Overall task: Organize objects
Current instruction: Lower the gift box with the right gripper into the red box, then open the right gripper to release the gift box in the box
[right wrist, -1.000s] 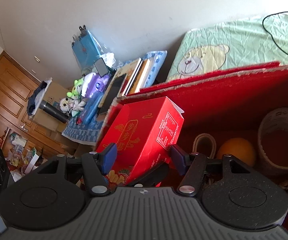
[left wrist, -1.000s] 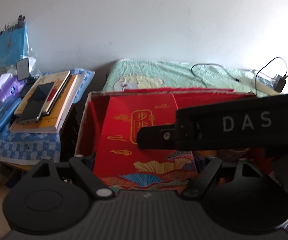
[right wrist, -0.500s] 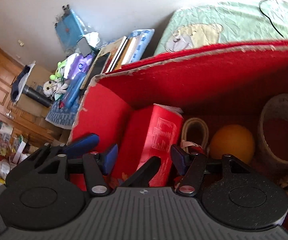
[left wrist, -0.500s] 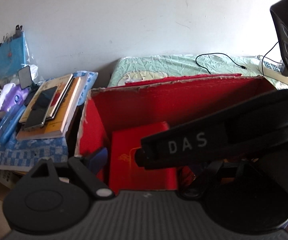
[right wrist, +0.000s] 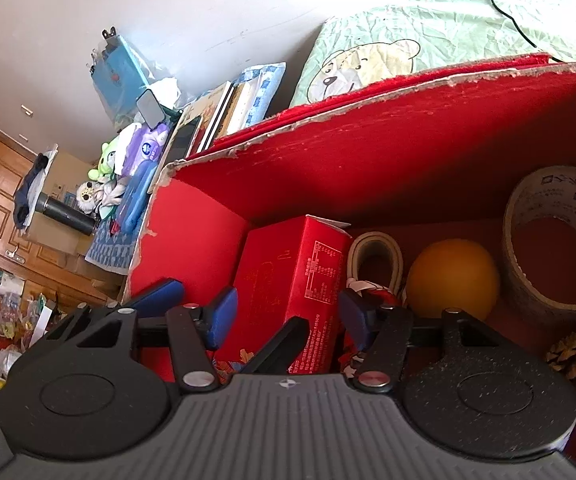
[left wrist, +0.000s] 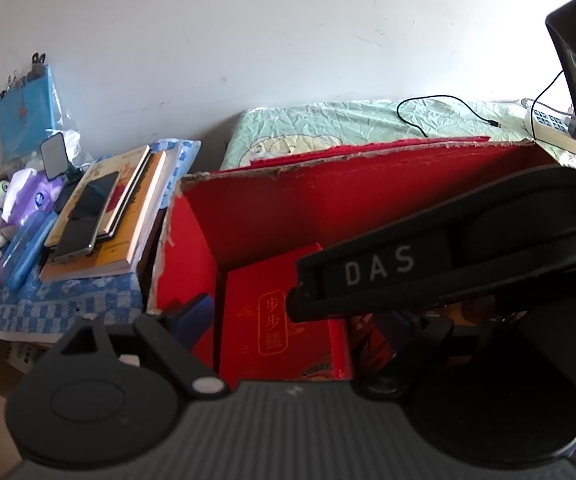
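I have the small red carton standing in the near left corner of the big red box, just beside the box's left wall and well left of the coiled strap, the orange ball and the roll of tape. My right gripper straddles the carton, its jaws having just been closing a little; the left blue pad lies against the carton's face, but I cannot tell whether the right pad presses on it or stands just clear. My left gripper is spread wide, its jaws having just been opening, with only its left blue finger showing beside the box wall; the right gripper's black body crosses in front and hides the other finger.

The carton's long axis runs up and down, slightly tilted, with its flap end uppermost and its printed gold-lettered front facing near, its narrow text panel turned right toward the ball.

The risk, as I judge it: a tall, narrow carton on its end can tip right onto the strap or ball if I draw the right gripper out while a pad drags on it. The two grippers are crowded together here, and one could knock the other or catch the box's torn rim on the way out.
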